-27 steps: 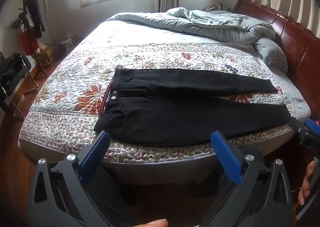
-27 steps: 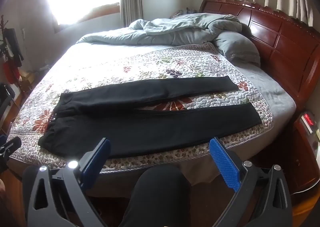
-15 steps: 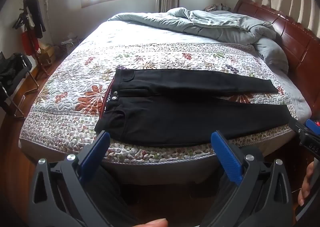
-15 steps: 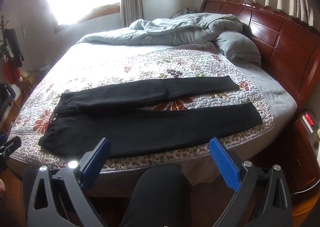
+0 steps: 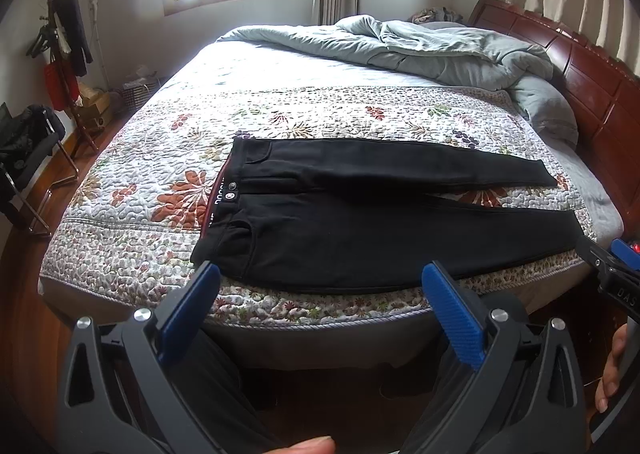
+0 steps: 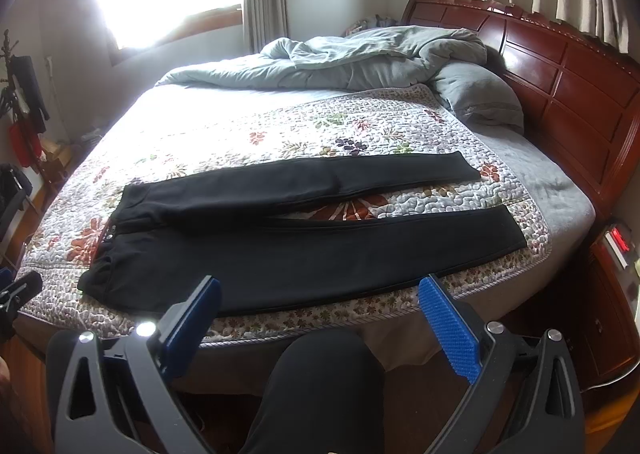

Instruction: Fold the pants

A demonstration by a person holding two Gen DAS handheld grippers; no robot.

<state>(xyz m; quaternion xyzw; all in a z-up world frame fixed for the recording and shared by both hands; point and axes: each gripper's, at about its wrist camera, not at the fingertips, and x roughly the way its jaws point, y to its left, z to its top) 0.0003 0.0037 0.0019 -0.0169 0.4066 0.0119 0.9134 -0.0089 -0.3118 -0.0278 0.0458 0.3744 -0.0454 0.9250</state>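
Observation:
Black pants (image 5: 360,222) lie flat on the floral quilt (image 5: 160,158), waistband to the left, both legs stretched right and spread slightly apart. They also show in the right wrist view (image 6: 304,250). My left gripper (image 5: 320,294) is open and empty, held in front of the bed's near edge, short of the pants' lower hem side. My right gripper (image 6: 320,310) is open and empty, also in front of the near edge. Part of the right gripper (image 5: 612,274) shows at the right edge of the left wrist view.
A rumpled grey duvet (image 5: 420,50) and pillow (image 6: 480,102) lie at the far side by the red wooden headboard (image 6: 560,78). A nightstand with a red-lit clock (image 6: 618,240) stands right of the bed. A coat rack (image 5: 64,54) and chair (image 5: 28,158) stand left.

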